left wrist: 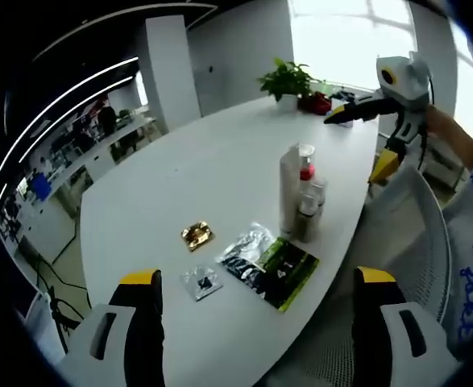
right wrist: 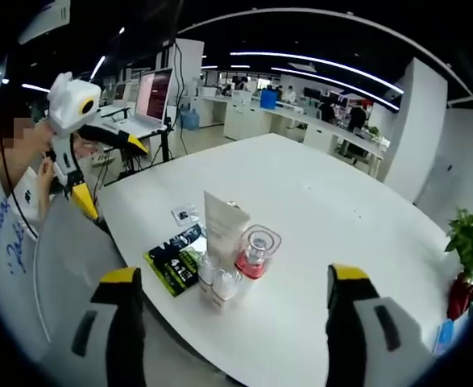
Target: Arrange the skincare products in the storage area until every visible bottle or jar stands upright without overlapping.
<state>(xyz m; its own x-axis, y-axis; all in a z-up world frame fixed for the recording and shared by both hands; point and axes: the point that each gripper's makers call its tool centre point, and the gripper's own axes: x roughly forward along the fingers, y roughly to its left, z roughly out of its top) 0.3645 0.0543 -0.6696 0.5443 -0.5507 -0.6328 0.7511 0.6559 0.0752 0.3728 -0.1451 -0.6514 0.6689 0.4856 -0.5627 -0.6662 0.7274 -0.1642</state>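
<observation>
Standing bottles (left wrist: 300, 197) well beyond both grippers' spread fingers (left wrist: 139, 318).

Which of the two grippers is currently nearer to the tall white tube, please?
Probably the right gripper: the white tube stands just beyond its open jaws. The left gripper hangs back past the sachets, with the tube farther off.

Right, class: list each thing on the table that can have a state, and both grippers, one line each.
White tube: upright, among the bottles.
Red-based jar: upright, clear lid on.
Two small bottles: upright, capped.
Green-black packet: lying flat.
Gold sachet: lying flat.
Left gripper: open, empty.
Right gripper: open, empty.
</observation>
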